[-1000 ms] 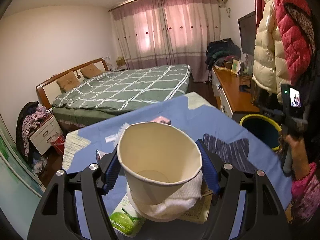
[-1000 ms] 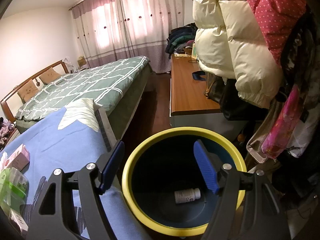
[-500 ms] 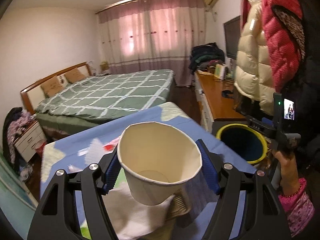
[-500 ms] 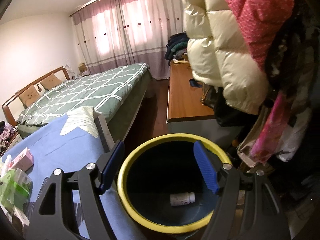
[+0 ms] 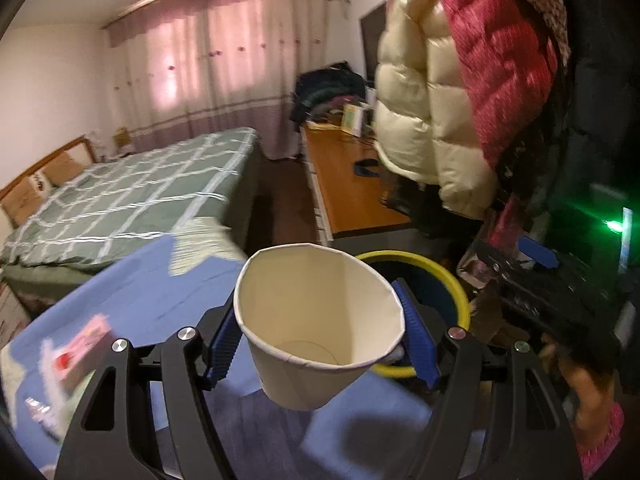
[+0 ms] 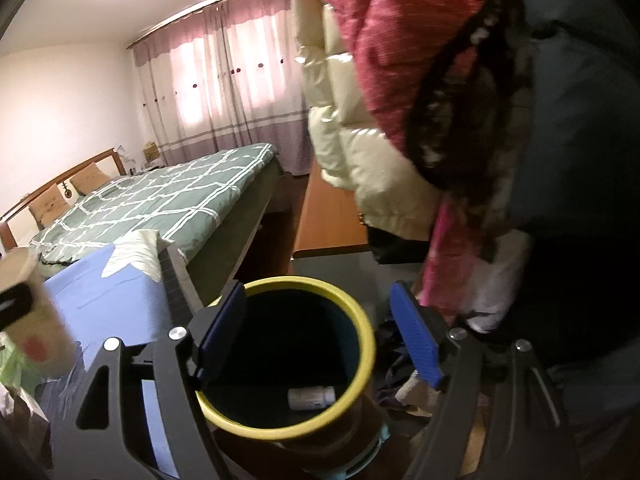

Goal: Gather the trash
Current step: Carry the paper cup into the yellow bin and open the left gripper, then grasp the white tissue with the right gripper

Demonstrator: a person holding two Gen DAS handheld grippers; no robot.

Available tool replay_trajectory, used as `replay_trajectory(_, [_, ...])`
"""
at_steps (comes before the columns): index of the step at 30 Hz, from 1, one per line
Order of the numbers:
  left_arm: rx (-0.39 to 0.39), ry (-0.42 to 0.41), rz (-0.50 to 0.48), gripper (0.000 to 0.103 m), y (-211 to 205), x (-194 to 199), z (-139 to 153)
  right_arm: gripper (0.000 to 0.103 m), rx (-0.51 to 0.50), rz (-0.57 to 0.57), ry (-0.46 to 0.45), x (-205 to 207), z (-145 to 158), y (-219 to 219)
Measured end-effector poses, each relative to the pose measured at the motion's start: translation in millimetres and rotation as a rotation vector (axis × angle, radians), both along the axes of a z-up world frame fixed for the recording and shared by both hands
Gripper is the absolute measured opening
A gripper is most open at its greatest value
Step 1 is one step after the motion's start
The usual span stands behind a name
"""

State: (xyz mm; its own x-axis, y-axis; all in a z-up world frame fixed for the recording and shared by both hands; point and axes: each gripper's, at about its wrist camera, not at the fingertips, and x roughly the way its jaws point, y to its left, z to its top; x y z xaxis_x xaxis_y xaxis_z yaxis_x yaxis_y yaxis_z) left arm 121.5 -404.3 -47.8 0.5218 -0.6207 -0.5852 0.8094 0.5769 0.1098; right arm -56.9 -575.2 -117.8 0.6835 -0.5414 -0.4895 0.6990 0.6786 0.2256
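Since the earlier frames the left claw (image 5: 320, 344) has swung its paper cup (image 5: 316, 320) away from the middle of the desk, so the yellow-rimmed bin (image 5: 452, 284) that sat far off at the right now shows just behind the cup's right side, and the white tissue under the cup has gone from view. The left claw is clamped narrow on the cup, blue pads pressed to both sides, the cup upright with its empty mouth toward the camera at the frame's centre. Below and left of it lies the blue desk (image 5: 132, 292); a blurred pink-and-white box (image 5: 80, 344) sits at the lower left. The green checked bed (image 5: 132, 192) fills the middle left.

The right claw (image 6: 320, 336) stands wide, gripping nothing, its blue pads straddling the bin (image 6: 360, 320) at lower centre. A small white bottle (image 6: 311, 397) lies on its side on the bin floor. At the left edge of that view the cup (image 6: 36, 340) appears blurred, over the blue desk (image 6: 120, 292). Cream and red jackets (image 6: 352, 112) hang at the upper right.
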Motion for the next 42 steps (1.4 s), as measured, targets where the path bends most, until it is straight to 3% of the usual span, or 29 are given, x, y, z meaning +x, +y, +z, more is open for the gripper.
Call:
replay_trajectory(9, [0.069, 0.099, -0.029, 0.073, -101.3, 24.1, -55.2, 0.072, 0.018, -0.04, -0.003, -28.4, -10.0, -20.3])
replay_trajectory(13, [0.074, 0.119, -0.012, 0.077, -124.2, 34.4, -70.5, 0.072, 0.031, -0.055, -0.005, -33.4, -13.9, -29.5])
replay_trajectory(17, [0.083, 0.118, 0.02, 0.095, -133.4, 42.8, -78.4, 0.074, 0.036, -0.053, -0.001, -31.5, -16.7, -31.8])
replay_trajectory(20, [0.063, 0.134, 0.042, 0.096, -122.0, 44.0, -71.3, 0.075, 0.034, -0.042, 0.0, -28.6, -15.6, -27.9])
replay_trajectory(25, [-0.013, 0.102, 0.075, 0.098, -62.3, 30.2, -36.2, 0.076, 0.026, 0.004, -0.009, -15.1, -13.3, -14.3])
replay_trajectory(32, [-0.152, -0.008, 0.216, 0.098, 73.4, 13.9, 24.1, 0.077, 0.0, 0.144, -0.023, 26.4, 1.1, 26.8])
replay_trajectory(37, [-0.217, -0.076, 0.404, 0.098, 177.9, 23.2, 51.1, 0.078, -0.026, 0.292, -0.051, 60.5, 16.8, 76.9])
replay_trajectory(42, [-0.225, -0.228, 0.682, 0.098, 278.2, 33.8, 53.6, 0.078, -0.048, 0.489, -0.067, 91.6, 26.6, 142.4])
